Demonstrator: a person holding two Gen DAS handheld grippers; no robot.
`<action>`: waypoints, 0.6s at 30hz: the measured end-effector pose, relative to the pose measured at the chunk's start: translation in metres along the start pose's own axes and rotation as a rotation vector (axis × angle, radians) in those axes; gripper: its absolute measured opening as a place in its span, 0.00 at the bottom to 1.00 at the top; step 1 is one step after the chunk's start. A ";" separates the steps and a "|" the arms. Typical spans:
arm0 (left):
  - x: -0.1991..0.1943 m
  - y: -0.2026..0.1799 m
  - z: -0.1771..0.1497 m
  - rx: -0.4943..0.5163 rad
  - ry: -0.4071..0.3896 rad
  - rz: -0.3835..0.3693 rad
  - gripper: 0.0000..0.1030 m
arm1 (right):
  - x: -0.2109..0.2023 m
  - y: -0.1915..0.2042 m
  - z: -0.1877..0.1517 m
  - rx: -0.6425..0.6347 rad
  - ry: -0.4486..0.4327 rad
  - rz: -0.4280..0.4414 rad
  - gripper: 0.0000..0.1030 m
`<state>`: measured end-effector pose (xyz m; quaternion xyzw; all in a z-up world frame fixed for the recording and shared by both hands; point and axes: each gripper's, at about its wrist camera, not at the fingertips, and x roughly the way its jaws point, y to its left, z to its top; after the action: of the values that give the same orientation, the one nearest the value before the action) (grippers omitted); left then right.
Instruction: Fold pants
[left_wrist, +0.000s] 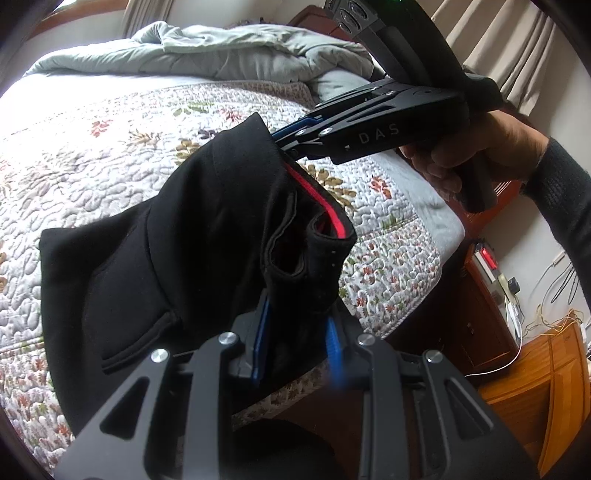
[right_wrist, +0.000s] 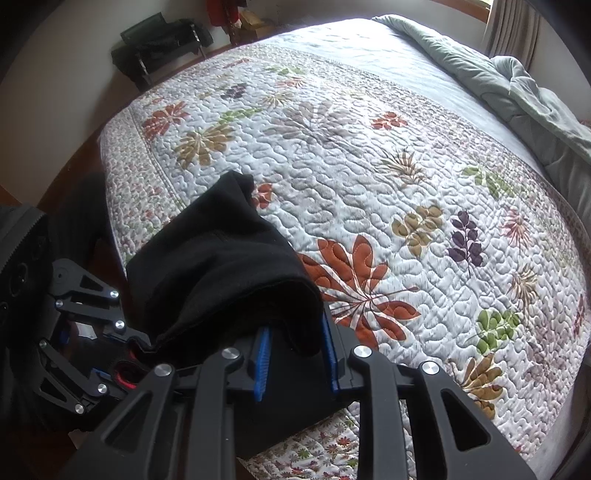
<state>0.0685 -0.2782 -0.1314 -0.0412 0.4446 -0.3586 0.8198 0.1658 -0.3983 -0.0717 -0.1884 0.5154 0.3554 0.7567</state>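
Gripping one pair of black pants (left_wrist: 192, 236) — two hand-held grippers, left (left_wrist: 295, 328) and right (right_wrist: 295, 354) each clamped on fabric — above one quilted bed (right_wrist: 369, 166).

Both tools were matte black, built of flat linkage arms with triangular cut-outs, pinned by round silver screw heads. The left gripper (left_wrist: 295, 332) carried ribbed blue pads (left_wrist: 260, 343) along the inner faces of its fingers; the right gripper (right_wrist: 295, 354) had the same blue pads (right_wrist: 263, 360). From the left wrist view, the right tool's side plate bore pale letters "DAS", with a black pistol handle below. The hand (left_wrist: 461, 155) on it emerged from a dark grey knitted sleeve (left_wrist: 565, 192).
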 end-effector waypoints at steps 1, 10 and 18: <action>0.003 0.000 0.000 0.001 0.006 0.000 0.25 | 0.002 -0.002 -0.002 0.004 0.000 0.004 0.24; 0.031 0.000 -0.005 -0.013 0.062 -0.002 0.25 | 0.018 -0.019 -0.021 0.027 -0.002 0.030 0.24; 0.047 -0.002 -0.011 -0.021 0.098 0.006 0.25 | 0.030 -0.029 -0.037 0.052 -0.006 0.050 0.24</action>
<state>0.0752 -0.3057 -0.1703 -0.0309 0.4881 -0.3529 0.7976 0.1693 -0.4314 -0.1166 -0.1546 0.5267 0.3611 0.7539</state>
